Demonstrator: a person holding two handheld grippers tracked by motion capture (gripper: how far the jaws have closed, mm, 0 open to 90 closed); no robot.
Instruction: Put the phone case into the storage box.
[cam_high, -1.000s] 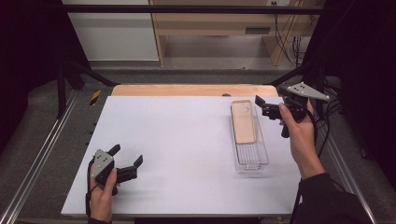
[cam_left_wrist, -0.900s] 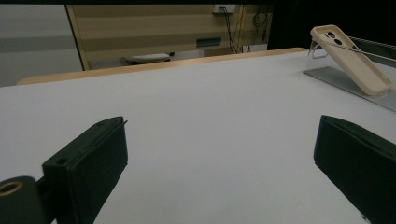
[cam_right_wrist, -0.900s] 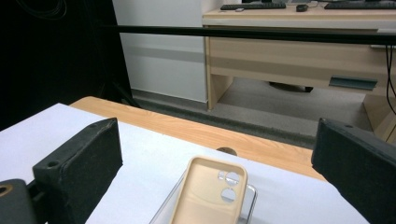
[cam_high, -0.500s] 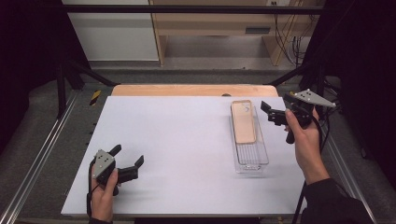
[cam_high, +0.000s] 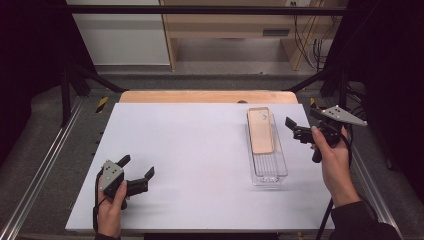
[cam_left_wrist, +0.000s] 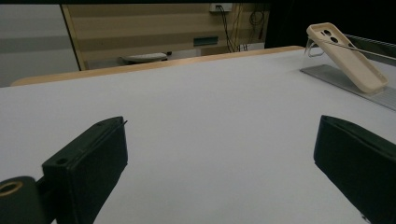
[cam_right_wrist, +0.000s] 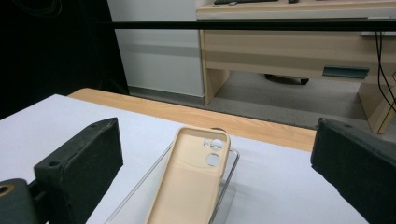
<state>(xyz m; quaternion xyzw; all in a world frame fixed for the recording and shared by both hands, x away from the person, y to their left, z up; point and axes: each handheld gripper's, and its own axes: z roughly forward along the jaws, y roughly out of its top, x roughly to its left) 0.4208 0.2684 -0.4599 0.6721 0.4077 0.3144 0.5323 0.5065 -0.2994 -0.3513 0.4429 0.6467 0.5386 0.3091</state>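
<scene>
In the high view, nearest the person's edge of the table, at about seven o'clock on the white tabletop (cam_high: 200, 150), the left gripper (cam_high: 137, 173) rests low on the surface in the left hand (cam_high: 111, 210), its jaws spread wide and holding nothing; the left gripper view confirms this, with bare white table between the two black jaws. Farther out, at about three o'clock, the right hand (cam_high: 336, 167) holds the right gripper (cam_high: 298, 129) raised just off the right edge of the table, its grey three-cornered plate on top, its jaws likewise wide apart and empty, pointing toward nine o'clock at the tray. The clear plastic tray (cam_high: 268, 172) lies lengthwise on the right half of the tabletop, just beside the right gripper's jaw tips but not touching them. The beige phone case (cam_high: 261, 131) sits in the far part of that tray, propped at a slant with its camera-cutout end raised over the tray's far rim, toward twelve o'clock, its hollow inner side up. In the right gripper view the phone case (cam_right_wrist: 191, 182) appears between and beyond the open jaws; in the left gripper view it shows well away at about two o'clock (cam_left_wrist: 348, 58). Beyond the white top, at twelve o'clock, a wooden table edge (cam_high: 200, 96) runs across
</scene>
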